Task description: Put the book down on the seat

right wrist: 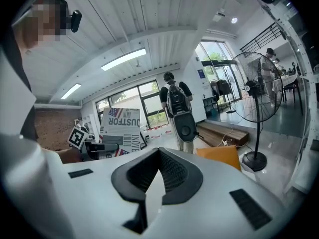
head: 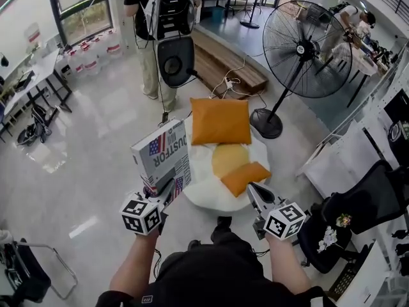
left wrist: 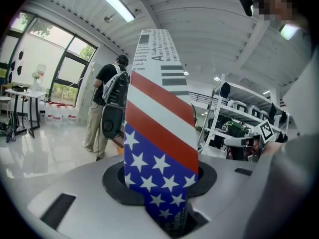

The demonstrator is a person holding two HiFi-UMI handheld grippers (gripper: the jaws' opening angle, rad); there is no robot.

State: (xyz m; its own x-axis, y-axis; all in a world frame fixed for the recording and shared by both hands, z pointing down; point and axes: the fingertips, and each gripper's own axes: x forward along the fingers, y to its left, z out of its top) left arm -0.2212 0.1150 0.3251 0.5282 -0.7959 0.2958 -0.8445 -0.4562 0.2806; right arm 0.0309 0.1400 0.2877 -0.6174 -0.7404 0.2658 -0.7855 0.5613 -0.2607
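Observation:
My left gripper [head: 167, 190] is shut on the lower edge of a book [head: 163, 155] with a stars-and-stripes cover and holds it upright above the floor, left of the seat. In the left gripper view the book [left wrist: 159, 133] rises straight out from between the jaws and fills the middle. The seat [head: 203, 197] is a low white cushion shaped like a fried egg, with a yellow centre [head: 229, 157] and a small orange pillow [head: 246, 176] on it. My right gripper [head: 254, 194] hovers at the seat's near right edge, shut and empty. The right gripper view shows the book [right wrist: 122, 128] off to the left.
A large orange cushion [head: 220, 121] lies at the seat's far side. A standing fan [head: 300, 50] is at the back right. A person with a backpack [head: 163, 18] stands beyond, by a wooden platform [head: 223, 66]. A black office chair [head: 364, 200] is at the right.

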